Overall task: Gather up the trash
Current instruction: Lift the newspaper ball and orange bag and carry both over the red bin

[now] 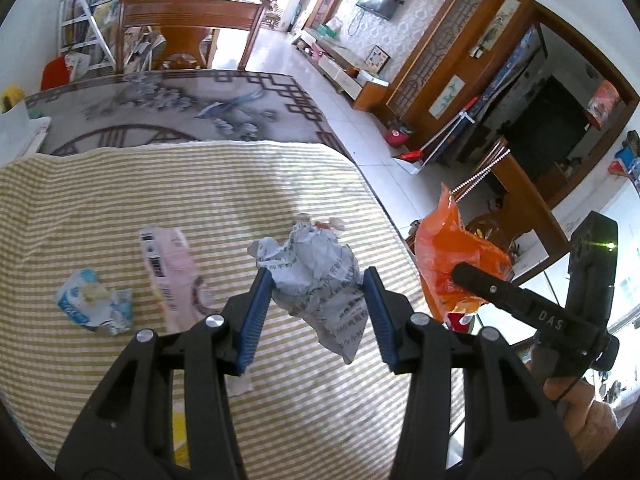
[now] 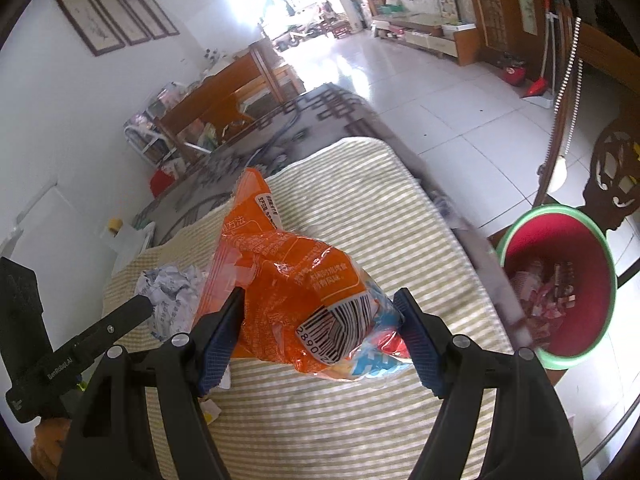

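My left gripper (image 1: 316,292) is shut on a crumpled grey printed paper (image 1: 320,276) and holds it above the striped cloth (image 1: 160,184). My right gripper (image 2: 320,332) is shut on an orange snack wrapper (image 2: 288,280), lifted over the table's right side; it also shows in the left wrist view (image 1: 452,256). A pink wrapper (image 1: 170,268) and a blue-white wrapper (image 1: 92,300) lie on the cloth at the left. A red bin with a green rim (image 2: 560,280) stands on the floor right of the table, with trash inside.
A wooden chair (image 1: 188,36) stands behind the table's far end. A carved wooden chair (image 2: 616,172) stands beside the bin. A broom and dustpan (image 2: 540,80) lean on the wooden cabinet at the right. White tiled floor lies right of the table.
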Motion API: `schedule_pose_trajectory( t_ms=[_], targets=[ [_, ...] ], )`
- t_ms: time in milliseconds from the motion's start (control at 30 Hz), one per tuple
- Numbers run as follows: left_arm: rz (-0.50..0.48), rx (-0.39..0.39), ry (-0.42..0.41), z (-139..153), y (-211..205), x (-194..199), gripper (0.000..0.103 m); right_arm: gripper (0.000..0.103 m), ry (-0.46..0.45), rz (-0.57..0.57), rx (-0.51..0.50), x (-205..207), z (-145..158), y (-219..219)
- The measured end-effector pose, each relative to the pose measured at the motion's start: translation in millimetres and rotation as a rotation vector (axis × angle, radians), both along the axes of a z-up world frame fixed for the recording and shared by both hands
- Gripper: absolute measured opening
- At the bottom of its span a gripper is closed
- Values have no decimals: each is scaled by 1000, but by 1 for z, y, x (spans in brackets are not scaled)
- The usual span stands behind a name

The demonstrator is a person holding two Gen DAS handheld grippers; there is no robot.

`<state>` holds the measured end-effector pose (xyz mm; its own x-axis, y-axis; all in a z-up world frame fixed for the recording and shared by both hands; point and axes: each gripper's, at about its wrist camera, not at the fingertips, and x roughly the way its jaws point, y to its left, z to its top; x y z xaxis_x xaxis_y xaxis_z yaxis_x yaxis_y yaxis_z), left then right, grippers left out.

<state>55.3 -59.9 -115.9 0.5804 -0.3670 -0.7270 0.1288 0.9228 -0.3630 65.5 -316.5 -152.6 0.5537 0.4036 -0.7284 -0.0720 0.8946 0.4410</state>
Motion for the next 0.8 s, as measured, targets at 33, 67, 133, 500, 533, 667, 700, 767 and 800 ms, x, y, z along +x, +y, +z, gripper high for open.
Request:
schedule_pose_trajectory(
  t_ms=[33, 67, 133, 500, 533, 667, 700, 767, 800],
  targets=[
    [-4, 1, 1, 0, -6, 1, 46, 72, -1, -5, 1, 1, 0, -3],
    [-7, 1, 1, 0, -11, 2, 46, 72, -1, -12, 3, 1, 0, -9],
    [-16, 2, 1, 0, -21, 5, 46, 72, -2, -23, 7, 1, 0, -19],
    [-50, 12, 5, -2, -76, 18, 46, 72, 3, -65, 32, 10, -3, -69],
    [-52, 13, 6, -3, -79, 19, 46, 72, 4, -66, 34, 10, -4, -73],
    [-60, 21, 8, -4, -97, 23, 46, 72, 7, -71, 38, 12, -6, -88],
    [-62, 22, 8, -4, -102, 24, 46, 72, 7, -74, 39, 13, -7, -93],
    [-66, 24, 9, -4, -109, 26, 46, 72, 9, -79, 41, 13, -7, -100],
    [-70, 25, 9, -5, -114, 27, 46, 72, 9, -84, 42, 14, -8, -105]
  ],
)
